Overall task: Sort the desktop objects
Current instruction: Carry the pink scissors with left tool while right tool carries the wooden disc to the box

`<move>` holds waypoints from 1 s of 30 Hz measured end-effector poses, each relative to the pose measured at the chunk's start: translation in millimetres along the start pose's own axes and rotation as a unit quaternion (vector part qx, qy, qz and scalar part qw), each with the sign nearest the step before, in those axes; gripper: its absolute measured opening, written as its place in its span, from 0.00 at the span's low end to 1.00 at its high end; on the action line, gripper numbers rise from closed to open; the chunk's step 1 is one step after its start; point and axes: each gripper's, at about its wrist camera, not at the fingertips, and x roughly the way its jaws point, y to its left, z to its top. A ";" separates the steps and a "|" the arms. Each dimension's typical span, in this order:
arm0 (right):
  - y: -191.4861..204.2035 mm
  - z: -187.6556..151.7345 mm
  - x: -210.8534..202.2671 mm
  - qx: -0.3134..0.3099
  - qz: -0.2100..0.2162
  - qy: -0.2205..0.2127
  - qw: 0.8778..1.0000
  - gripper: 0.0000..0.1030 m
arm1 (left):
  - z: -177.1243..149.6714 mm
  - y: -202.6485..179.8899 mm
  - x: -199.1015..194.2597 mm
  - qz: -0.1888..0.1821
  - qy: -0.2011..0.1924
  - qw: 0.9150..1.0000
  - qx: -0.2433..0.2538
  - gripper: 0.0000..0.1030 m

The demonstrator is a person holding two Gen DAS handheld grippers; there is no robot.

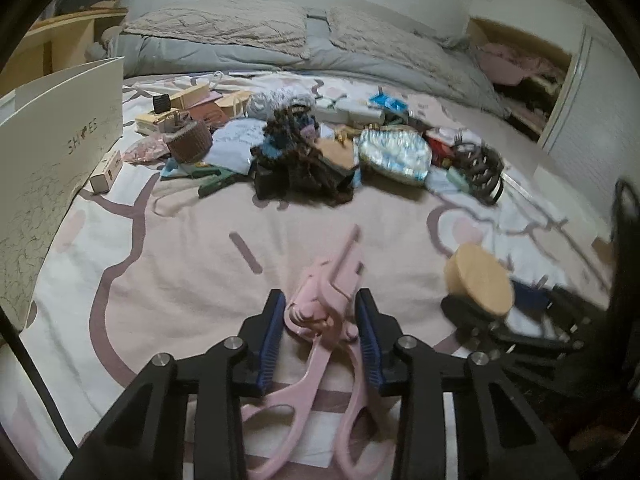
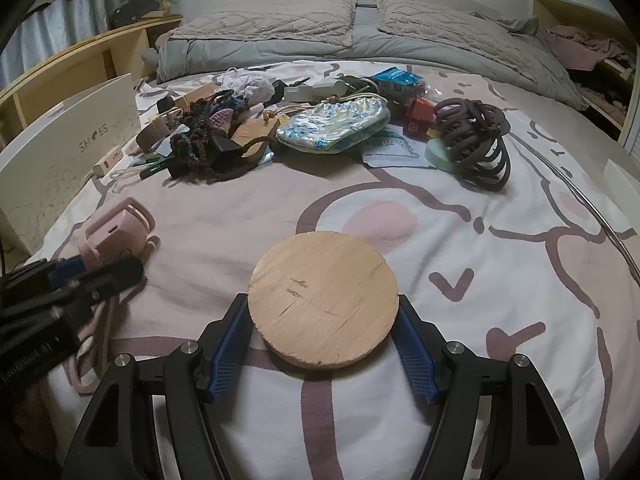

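Two claws are seen at work over a bed [image 2: 440, 240] spread with a pink-and-white patterned sheet. On the left, the left claw [image 1: 320, 322] is narrowed around a pink eyelash curler [image 1: 324, 304], its blue pads [image 1: 272, 332] set against either side of the curler's hinge, although the blur leaves it unclear whether both pads are pressed home; the looped handles are trailed back between the black arms. On the right, the right claw [image 2: 323, 320] is spread wide, and a round wooden disc [image 2: 323, 300] is clasped between its blue pads [image 2: 416, 356], the edges of the disc being met on both sides. The disc is shown tilted, its near edge just above the sheet. In the right wrist view, the curler and the left claw are found at the left edge, near the disc but apart from it.

Farther up the bed, a heap of small objects is laid out: a silver-blue pouch [image 2: 332, 128], a dark crocheted bundle [image 2: 208, 148], a large brown hair clip [image 2: 476, 144], a red box [image 2: 418, 118] and a small woven basket [image 1: 188, 142]. A white shoe box [image 1: 52, 168] marked "SHOES" is stood upright at the left side of the bed. Grey pillows [image 2: 280, 20] and a grey duvet [image 2: 280, 50] are seen at the head of the bed.
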 end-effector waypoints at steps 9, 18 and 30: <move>-1.4 1.6 -0.6 0.003 0.006 0.004 1.000 0.66 | 5.4 -9.0 -10.5 -0.010 -0.010 1.000 0.007 0.34; -4.9 4.5 -5.1 0.011 0.015 0.005 1.000 0.66 | 6.9 -4.0 -9.9 0.004 -0.009 1.000 0.000 0.34; 0.4 16.4 -15.6 -0.010 0.020 -0.011 1.000 0.66 | 21.5 10.2 -19.7 0.020 -0.024 0.999 -0.014 0.34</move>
